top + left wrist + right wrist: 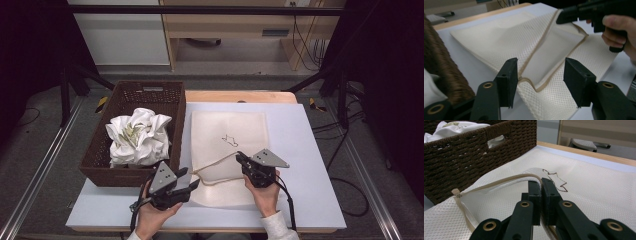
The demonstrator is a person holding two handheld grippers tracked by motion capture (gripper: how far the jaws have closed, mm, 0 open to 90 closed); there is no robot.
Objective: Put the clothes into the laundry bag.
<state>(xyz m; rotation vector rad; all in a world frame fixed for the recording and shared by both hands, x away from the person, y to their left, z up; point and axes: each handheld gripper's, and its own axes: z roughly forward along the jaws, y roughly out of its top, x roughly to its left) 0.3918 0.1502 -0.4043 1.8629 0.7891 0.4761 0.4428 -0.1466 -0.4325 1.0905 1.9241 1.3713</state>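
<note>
A brown woven basket (131, 135) sits at the left of the high view, touching the left edge of a cream mesh bag (227, 135) that lies flat on the pale table (310, 165) in the middle of the frame. A crumpled white cloth (137, 136) fills the basket. A small dark squiggle (230, 140) is drawn on the bag; no word can be read in it. The right gripper (240, 158), at lower centre right, is clamped together on the bag's zipper edge (506, 180) and lifts it off the lower layer, its hand (265, 195) coming in from the bottom edge. The left gripper (187, 179), at lower centre left beside the basket's near corner, points at the opening with its jaws apart, nothing pressed between them.
</note>
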